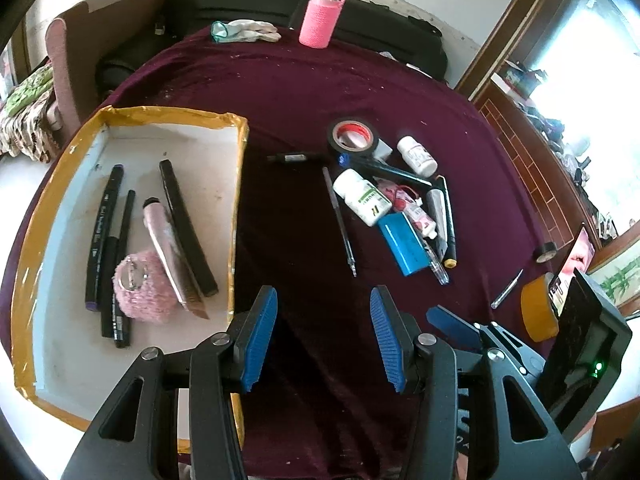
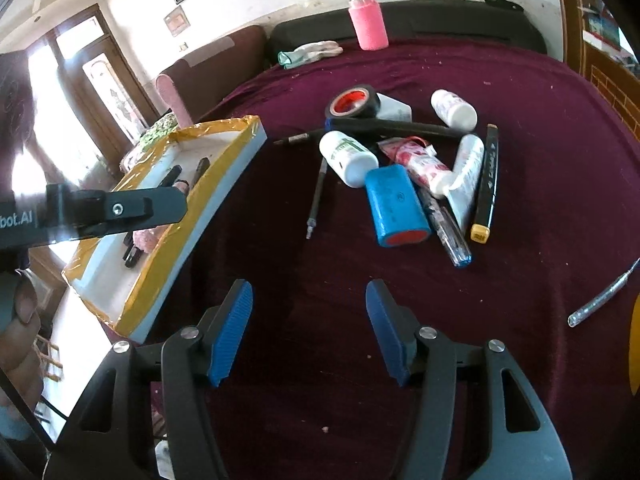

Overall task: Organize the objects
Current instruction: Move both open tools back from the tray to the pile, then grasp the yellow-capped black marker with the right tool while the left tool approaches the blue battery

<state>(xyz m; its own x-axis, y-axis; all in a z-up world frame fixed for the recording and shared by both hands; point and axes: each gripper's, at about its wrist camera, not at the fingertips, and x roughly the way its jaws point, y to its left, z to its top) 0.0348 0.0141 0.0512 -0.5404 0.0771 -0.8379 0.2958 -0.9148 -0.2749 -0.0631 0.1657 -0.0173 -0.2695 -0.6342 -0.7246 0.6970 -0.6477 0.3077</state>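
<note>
A: Both grippers hang over the maroon cloth, and neither has anything in it. The left gripper has its blue pads spread apart, only cloth showing between them.

B: Same for the right gripper: jaws wide, nothing between the pads.

A: The tray with the yellow-taped rim sits to the left on the cloth. Inside lie black markers, a silvery-pink tube and a fluffy pink pouch, touching one another.

B: Right of the tray, well apart from it, sits the pile: a black tape roll, two white bottles, the nearer one leaning on a blue case, with a red-patterned tube beside it.

A: A slim pen lies alone between tray and pile. At the far edge stands a pink bottle.
</note>
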